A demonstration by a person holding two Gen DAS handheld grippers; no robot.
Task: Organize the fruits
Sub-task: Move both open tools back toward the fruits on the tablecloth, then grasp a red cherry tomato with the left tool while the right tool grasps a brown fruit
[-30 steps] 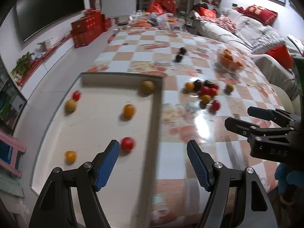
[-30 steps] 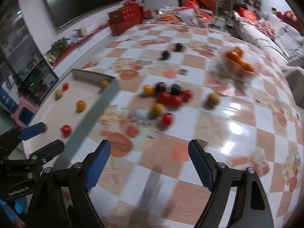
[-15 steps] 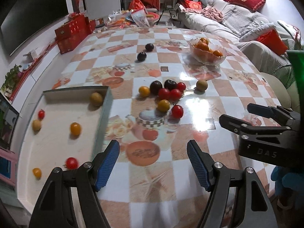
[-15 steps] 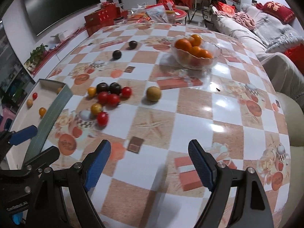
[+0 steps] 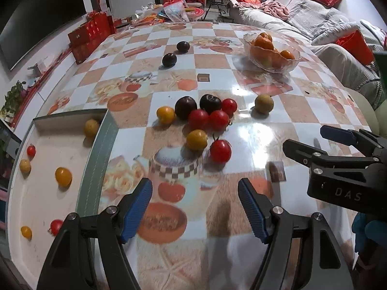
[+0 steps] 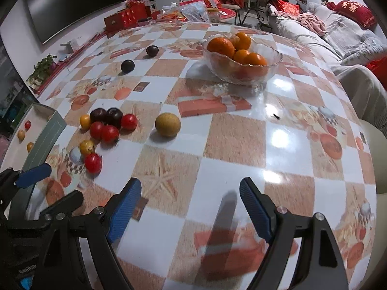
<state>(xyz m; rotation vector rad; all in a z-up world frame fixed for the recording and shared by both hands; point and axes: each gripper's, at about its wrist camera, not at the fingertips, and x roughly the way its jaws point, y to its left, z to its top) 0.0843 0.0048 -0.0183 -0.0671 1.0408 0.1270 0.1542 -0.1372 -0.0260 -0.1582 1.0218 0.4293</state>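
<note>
Checkered surface (image 5: 241, 77) under two hand-held tools. Left tool (image 5: 194, 209) released, nothing between its blue pads, hovering just short of the fruit cluster (image 5: 203, 118) — red and yellow cherry tomatoes plus two dark plums, most touching one another. One red tomato (image 5: 220, 150) nearest the left tool, beside a yellow one (image 5: 197, 139). Tan round fruit (image 6: 167, 124) lying apart, right of the cluster. Two more dark plums (image 5: 169, 59) farther back, well apart from the rest. Tray (image 5: 104, 145) at the left edge of the surface, holding six scattered small fruits, red and yellow. Glass bowl (image 6: 241, 71) of oranges toward the far right. Right tool (image 6: 191, 209) likewise released and empty — above bare checkered pattern, near its neighbour.
</note>
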